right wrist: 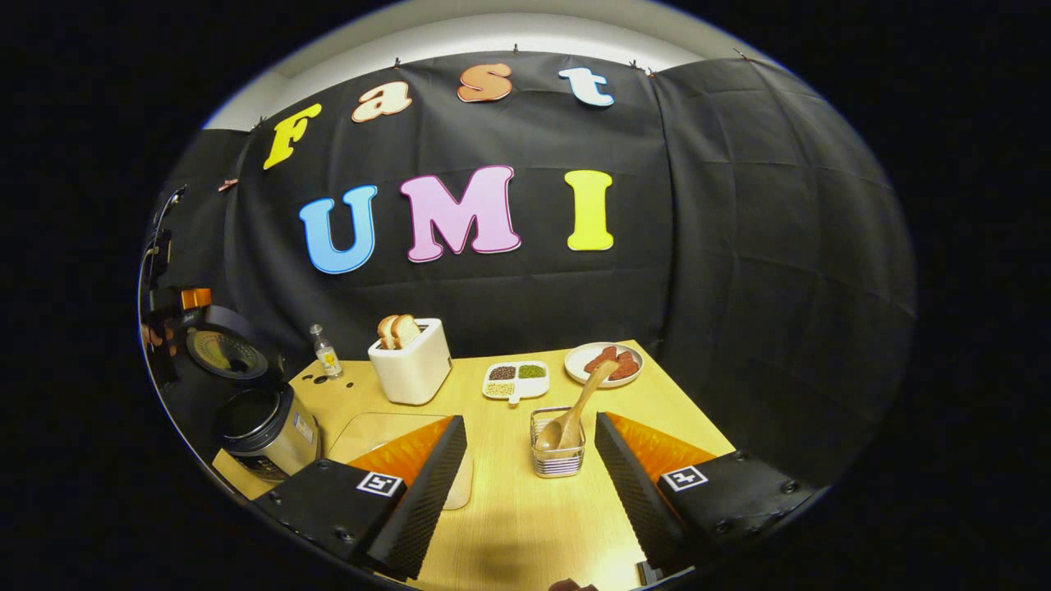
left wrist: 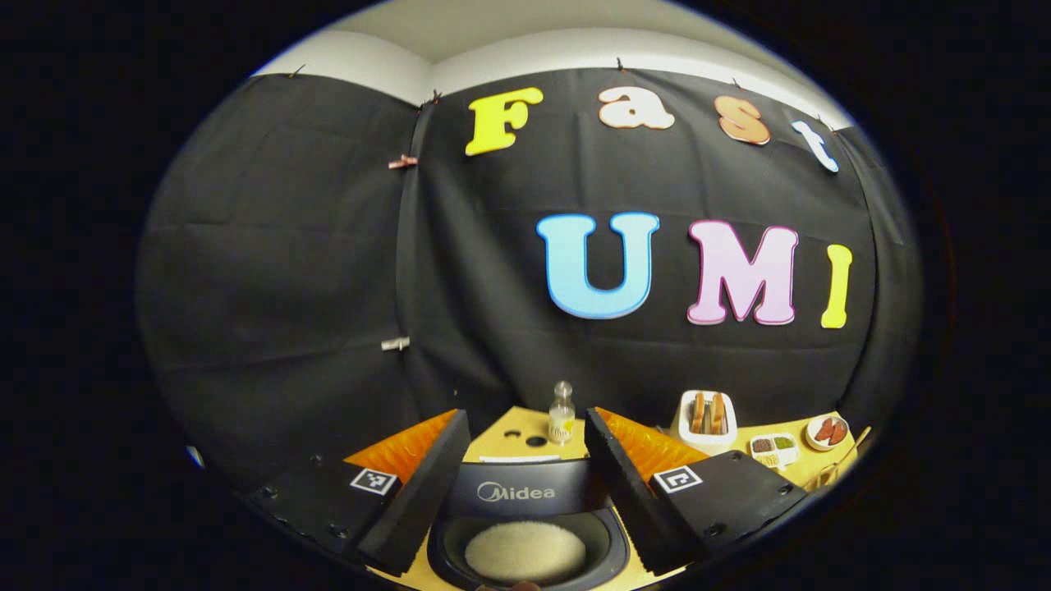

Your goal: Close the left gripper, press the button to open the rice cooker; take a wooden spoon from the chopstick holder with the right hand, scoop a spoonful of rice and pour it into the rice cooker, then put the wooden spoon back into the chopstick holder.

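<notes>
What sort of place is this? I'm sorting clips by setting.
Probably a staged kitchen table in a recording booth: a rice cooker with its lid up, a toaster holding bread and a wooden spoon in a chopstick holder, before a black cloth wall.

Black tool [left wrist: 525, 476] bodies, square markers, screws

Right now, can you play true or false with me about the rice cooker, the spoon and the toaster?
1. The rice cooker has its lid up. True.
2. The wooden spoon lies flat on the table. False: it stands in the chopstick holder.
3. The right gripper holds the spoon. False: its fingers are spread apart, holding nothing.
4. Bread slices stick out of the toaster. True.
5. The left gripper is shut. False: its fingers stand apart, over a bowl of rice.
</notes>
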Demonstrator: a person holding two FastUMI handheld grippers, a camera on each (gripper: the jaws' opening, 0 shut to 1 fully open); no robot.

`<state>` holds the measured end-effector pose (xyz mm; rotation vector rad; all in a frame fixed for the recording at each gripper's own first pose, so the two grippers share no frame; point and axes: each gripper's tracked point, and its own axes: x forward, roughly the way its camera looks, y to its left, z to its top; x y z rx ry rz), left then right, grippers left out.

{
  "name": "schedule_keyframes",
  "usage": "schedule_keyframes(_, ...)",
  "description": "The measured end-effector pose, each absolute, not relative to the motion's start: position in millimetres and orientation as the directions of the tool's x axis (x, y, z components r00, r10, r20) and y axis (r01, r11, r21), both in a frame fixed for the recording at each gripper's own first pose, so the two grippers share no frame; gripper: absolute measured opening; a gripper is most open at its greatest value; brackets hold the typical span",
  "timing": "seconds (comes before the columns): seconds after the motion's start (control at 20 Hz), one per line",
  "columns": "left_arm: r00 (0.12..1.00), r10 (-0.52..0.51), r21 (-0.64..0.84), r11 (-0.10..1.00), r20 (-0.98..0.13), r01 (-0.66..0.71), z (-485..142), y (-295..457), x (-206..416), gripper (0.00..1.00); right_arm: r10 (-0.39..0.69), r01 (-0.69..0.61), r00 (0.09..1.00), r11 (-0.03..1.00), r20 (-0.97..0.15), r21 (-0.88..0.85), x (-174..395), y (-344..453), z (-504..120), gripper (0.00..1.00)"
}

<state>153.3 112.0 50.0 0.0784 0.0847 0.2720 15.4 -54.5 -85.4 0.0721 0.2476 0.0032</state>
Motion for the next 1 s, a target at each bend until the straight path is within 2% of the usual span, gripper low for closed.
schedule_keyframes(0.25,0.922,0.284,0.021,0.957,-0.264,-0.289,-27,103,110,0.97,0.099,-0.073,0.945,0.993,-0.311,0.094,19,-37,-112,0.99)
schedule_keyframes(0.4,0.894,0.296,0.067,0.954,-0.335,-0.291,-75,99,94,0.97,0.143,-0.121,0.933,0.989,-0.33,0.086,20,-33,-121,0.98)
schedule_keyframes(0.7,0.859,0.313,0.105,0.949,-0.405,-0.297,-126,101,86,0.98,0.184,-0.163,0.922,0.982,-0.341,0.092,26,-45,-129,0.99)
schedule_keyframes(0.75,0.869,0.315,0.118,0.949,-0.382,-0.292,-123,102,88,0.99,0.193,-0.169,0.919,0.981,-0.344,0.099,28,-48,-131,0.99)
schedule_keyframes(1.0,0.855,0.294,0.085,0.955,-0.428,-0.286,-132,103,86,0.99,0.23,-0.204,0.909,0.973,-0.348,0.111,41,-60,-141,0.98)
